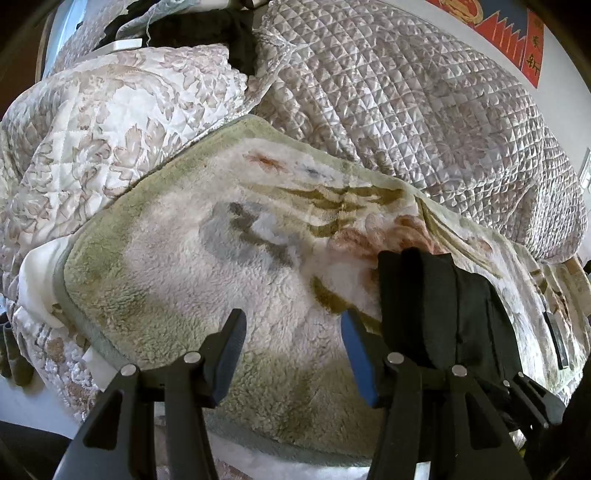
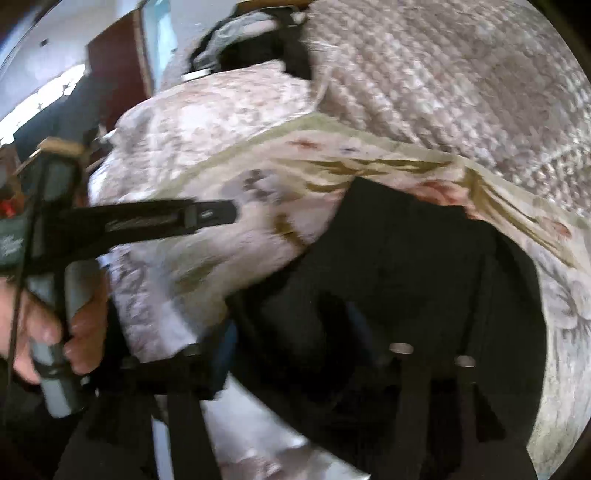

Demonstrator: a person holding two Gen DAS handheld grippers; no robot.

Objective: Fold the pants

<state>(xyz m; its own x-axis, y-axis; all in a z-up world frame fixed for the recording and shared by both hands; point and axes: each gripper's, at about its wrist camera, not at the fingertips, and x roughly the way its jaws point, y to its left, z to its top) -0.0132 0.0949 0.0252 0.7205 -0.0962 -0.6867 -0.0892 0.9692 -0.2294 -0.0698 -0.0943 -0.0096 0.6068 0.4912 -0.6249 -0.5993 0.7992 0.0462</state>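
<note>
Nearest, left wrist view: left gripper (image 1: 293,350) with jaws apart, blue pads facing each other, nothing between them; only the fleece blanket (image 1: 207,266) shows in the gap. Just beside its right finger lie the black pants (image 1: 443,306), a folded bundle on the blanket, its layered edges pointing away from the camera. Contact between that finger and the cloth cannot be told.

Right wrist view (motion-blurred): right gripper (image 2: 295,354) low over the pants (image 2: 399,266), which fill the middle of the view as one dark mass. Its fingers are black against black cloth, so whether the jaws are parted or pinching the fabric cannot be told. At the left edge of this view, a hand (image 2: 55,332) grips the grey handle of the left gripper (image 2: 218,216), whose fingers reach out over the blanket (image 2: 207,254).

Farther back: a floral quilt (image 1: 103,122) to the left, a silvery quilted coverlet (image 1: 424,110) to the right, both heaped behind the blanket. Beyond them, dark clothing (image 1: 221,29) lies at the top.
</note>
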